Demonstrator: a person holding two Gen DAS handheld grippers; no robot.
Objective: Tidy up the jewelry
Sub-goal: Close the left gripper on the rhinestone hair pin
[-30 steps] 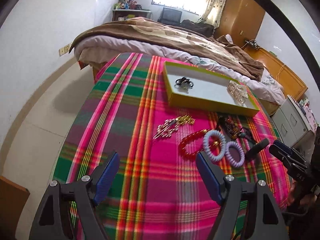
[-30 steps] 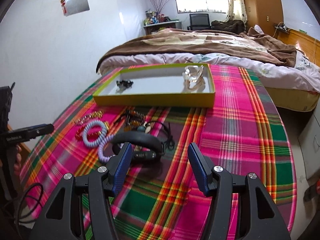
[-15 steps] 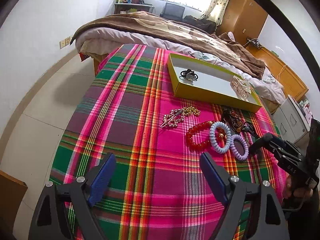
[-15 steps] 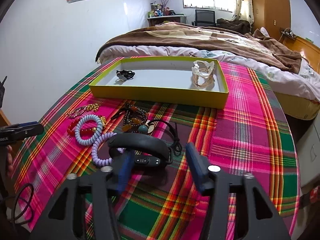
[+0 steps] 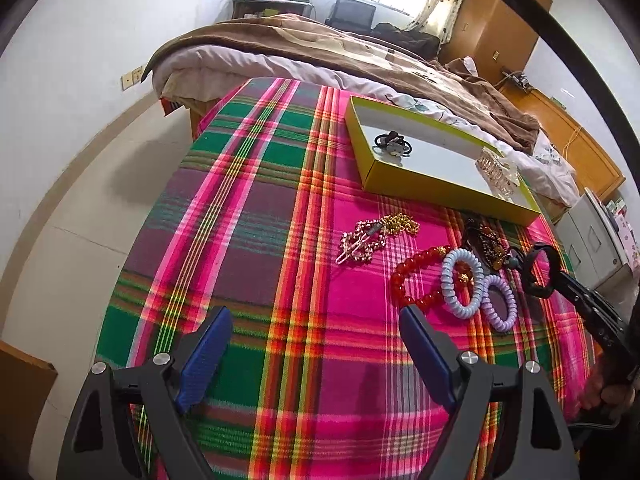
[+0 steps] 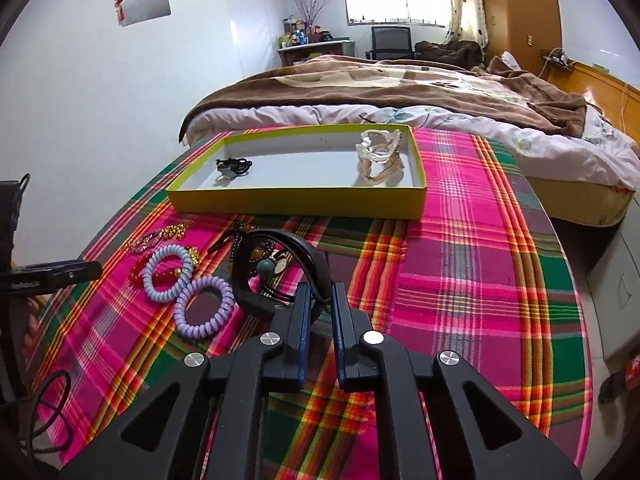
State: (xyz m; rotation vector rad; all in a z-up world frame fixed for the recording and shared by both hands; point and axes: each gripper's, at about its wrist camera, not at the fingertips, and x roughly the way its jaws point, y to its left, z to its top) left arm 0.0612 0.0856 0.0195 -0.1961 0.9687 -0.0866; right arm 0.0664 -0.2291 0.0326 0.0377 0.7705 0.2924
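Note:
My right gripper (image 6: 318,294) is shut on a black wristband (image 6: 286,268) and holds it tilted up just above the plaid cloth; it also shows in the left wrist view (image 5: 540,272). Beside it lie a lilac coil tie (image 6: 204,306), a pale blue coil tie (image 6: 168,270), a red bead bracelet (image 5: 412,276), a dark bead necklace (image 5: 490,246) and a gold chain with clip (image 5: 372,236). A yellow tray (image 6: 296,202) behind them holds a black hair tie (image 6: 234,166) and a clear claw clip (image 6: 378,158). My left gripper (image 5: 316,344) is open and empty above the cloth.
The table's plaid cloth (image 5: 248,208) ends at a bed (image 6: 400,88) behind the tray. White cabinets (image 5: 596,232) stand at the right. The floor drops away on the left edge. A black cable (image 6: 52,412) hangs at the near left.
My right gripper has closed on the black wristband and lifted it on edge. My left gripper has drawn back a little and stays open.

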